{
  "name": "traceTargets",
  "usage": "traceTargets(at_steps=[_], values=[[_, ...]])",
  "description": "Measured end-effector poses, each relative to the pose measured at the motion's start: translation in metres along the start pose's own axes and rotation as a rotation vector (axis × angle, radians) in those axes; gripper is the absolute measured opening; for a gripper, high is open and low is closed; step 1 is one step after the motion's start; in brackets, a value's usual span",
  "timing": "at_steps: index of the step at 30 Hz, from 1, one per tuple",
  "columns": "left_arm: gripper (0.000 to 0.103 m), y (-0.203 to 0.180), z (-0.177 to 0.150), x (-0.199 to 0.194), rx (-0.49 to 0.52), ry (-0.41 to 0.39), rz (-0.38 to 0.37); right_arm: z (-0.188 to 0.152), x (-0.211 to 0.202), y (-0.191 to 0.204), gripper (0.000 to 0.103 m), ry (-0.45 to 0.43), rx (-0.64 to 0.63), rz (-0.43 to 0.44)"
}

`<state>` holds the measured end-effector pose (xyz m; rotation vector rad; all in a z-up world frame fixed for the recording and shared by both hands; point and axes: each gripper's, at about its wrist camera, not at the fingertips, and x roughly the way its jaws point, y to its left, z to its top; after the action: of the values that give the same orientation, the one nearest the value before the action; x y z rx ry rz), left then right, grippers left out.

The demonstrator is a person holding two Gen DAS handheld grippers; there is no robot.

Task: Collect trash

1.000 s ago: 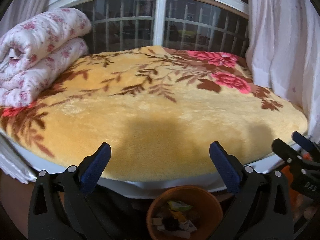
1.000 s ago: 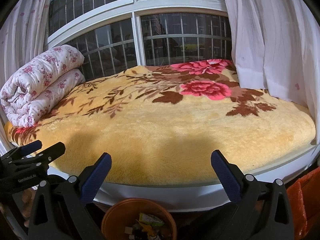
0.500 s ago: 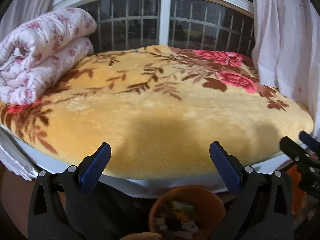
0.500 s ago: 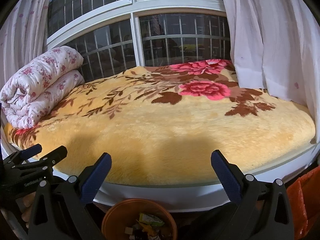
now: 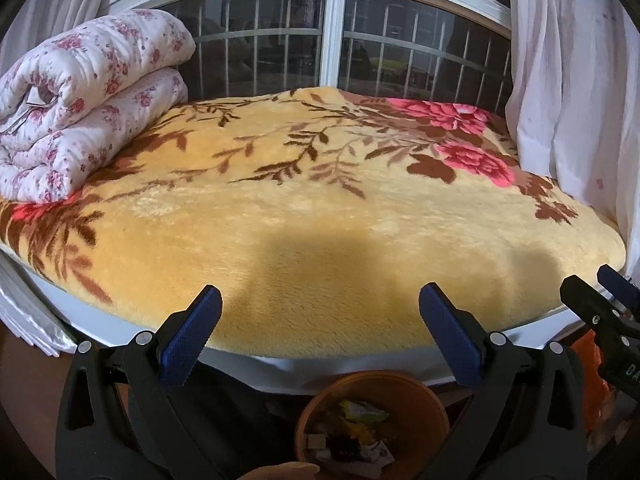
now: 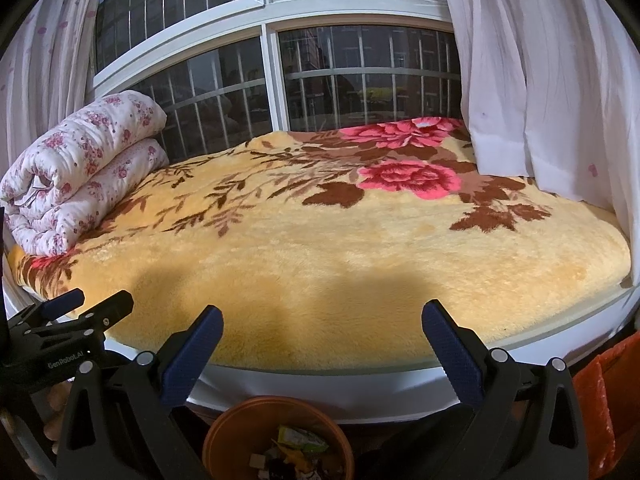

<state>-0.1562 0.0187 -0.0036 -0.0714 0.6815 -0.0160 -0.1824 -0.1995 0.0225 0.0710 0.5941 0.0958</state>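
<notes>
Yellow blanket [image 5: 320, 216] shows no litter; brown bin [image 6: 256, 428] near, below holds wrappers. Both left tool [image 5: 320, 336] and right tool [image 6: 322, 344] gape empty; best scan bed edges before reaching.

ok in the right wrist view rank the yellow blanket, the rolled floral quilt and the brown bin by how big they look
1. yellow blanket, fills most of the view
2. rolled floral quilt
3. brown bin, smallest as seen, though cut off by the bottom edge and nearest the camera, so unsure

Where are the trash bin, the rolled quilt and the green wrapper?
trash bin [image 6: 236, 426]: right wrist view, bare inner wall of the brown rim.
rolled quilt [image 5: 92, 92]: left wrist view, upper fold's floral side.
green wrapper [image 6: 302, 438]: right wrist view, middle of the wrapper in the bin.
</notes>
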Motion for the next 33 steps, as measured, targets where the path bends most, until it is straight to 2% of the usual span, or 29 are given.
traceTargets(at_steps=[23,31,33], values=[[0.096,-0.0024,-0.0022,0.0025,0.005,0.022,-0.006,0.0039,0.0004,-0.0061,0.098,0.000,-0.004,-0.004],[0.096,-0.0014,-0.0056,0.0047,0.011,0.016,-0.049,0.0027,0.0000,-0.0092,0.098,0.006,0.001,-0.002],[0.096,-0.0018,-0.0062,0.0041,0.011,0.007,-0.027,0.0029,0.0010,-0.0082,0.098,0.007,-0.002,-0.002]])
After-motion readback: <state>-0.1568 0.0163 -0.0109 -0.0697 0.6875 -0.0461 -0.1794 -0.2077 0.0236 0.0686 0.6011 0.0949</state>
